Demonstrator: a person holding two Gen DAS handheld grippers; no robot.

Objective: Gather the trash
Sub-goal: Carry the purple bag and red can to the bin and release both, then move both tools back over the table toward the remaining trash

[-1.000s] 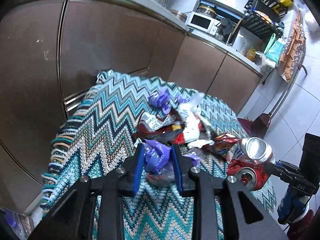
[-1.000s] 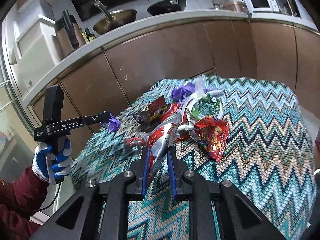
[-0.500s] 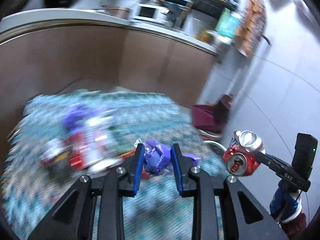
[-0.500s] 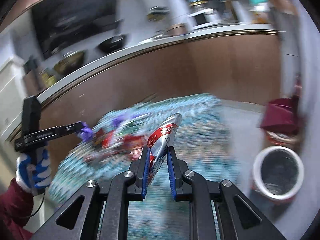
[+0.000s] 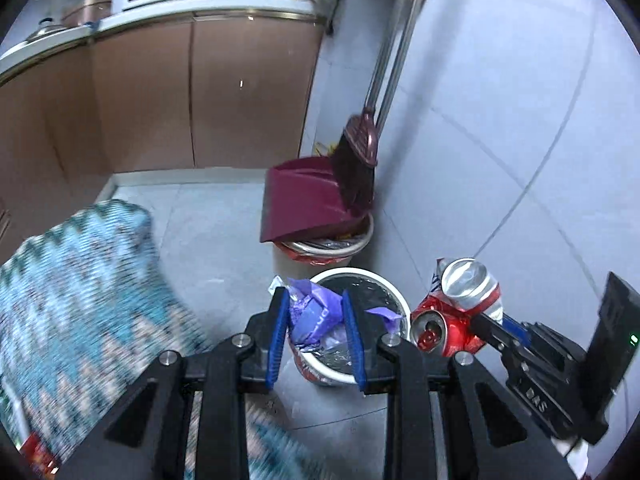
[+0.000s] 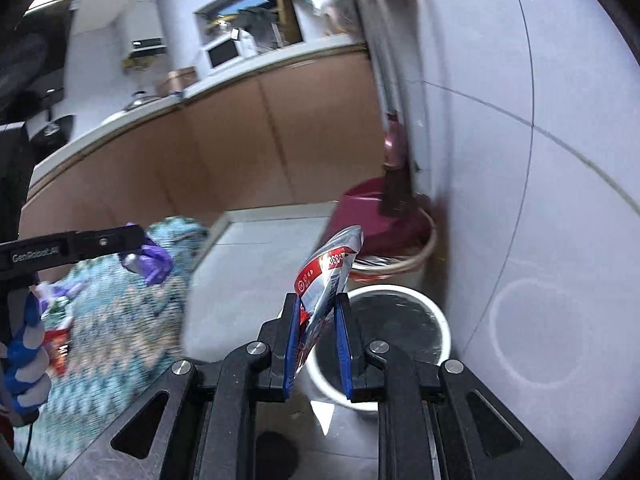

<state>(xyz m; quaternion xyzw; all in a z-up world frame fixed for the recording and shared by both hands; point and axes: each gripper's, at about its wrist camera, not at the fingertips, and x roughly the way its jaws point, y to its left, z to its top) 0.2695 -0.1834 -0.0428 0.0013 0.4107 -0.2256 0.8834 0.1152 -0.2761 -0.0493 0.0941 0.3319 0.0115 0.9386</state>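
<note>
The bin (image 5: 394,296) stands on the floor (image 5: 216,232) before a second bin (image 5: 362,246), which holds the dustpan (image 5: 304,204) and broom (image 5: 356,164) against the wall (image 5: 500,120). The tabletop (image 5: 80,280) lies left, cabinets (image 5: 192,96) behind.

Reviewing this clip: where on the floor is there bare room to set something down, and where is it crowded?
Bare tile lies between the zigzag cloth and the white bin, back to the cabinets. By the wall it is crowded: the white bin, a second bin behind, the dustpan and the broom.
</note>
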